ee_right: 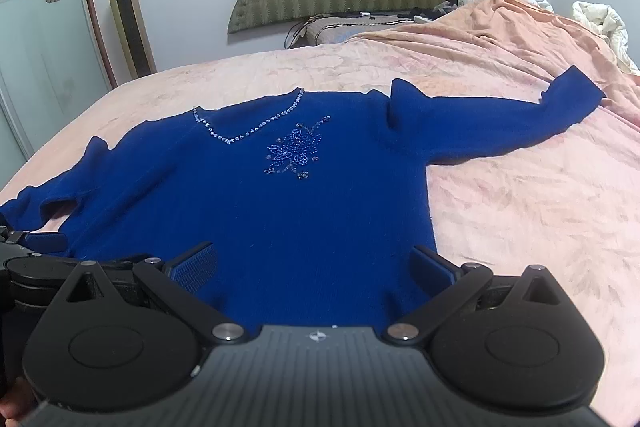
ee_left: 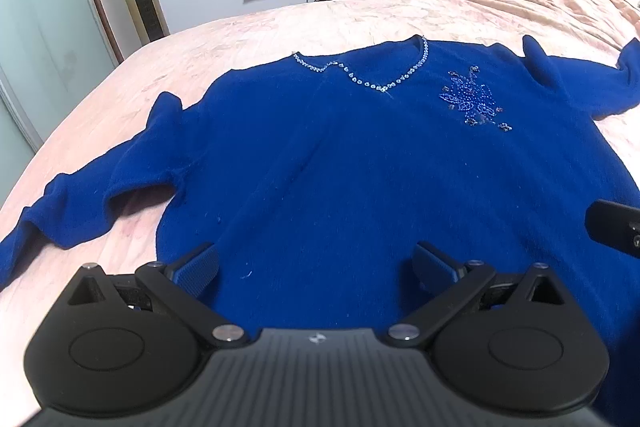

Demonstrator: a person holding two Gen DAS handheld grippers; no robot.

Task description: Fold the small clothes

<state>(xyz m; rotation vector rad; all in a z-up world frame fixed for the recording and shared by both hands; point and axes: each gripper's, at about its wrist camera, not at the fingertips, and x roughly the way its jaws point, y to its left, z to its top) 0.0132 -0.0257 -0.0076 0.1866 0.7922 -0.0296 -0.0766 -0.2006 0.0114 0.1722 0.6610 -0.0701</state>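
While the bed (ee_left: pixel 248 31) carries the blue sweater (ee_left: pixel 340 167) flat, sleeves spread, we hover our left gripper (ee_left: pixel 316 267) and right gripper (ee_right: pixel 314 267) over its hem, jaws wide apart and empty. Grabbing one knit layer could drag it askew; the beaded flower (ee_right: pixel 294 153) might snag.

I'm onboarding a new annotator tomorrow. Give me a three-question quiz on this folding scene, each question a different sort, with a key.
1. True or false: the blue knit sweater lies spread flat, unfolded, on the pink bedspread.
2. Where is the beaded flower patch? A) on the chest B) on a cuff C) at the hem
3. Fill in: the left gripper and right gripper are both ____.

Key: 1 true; 2 A; 3 open
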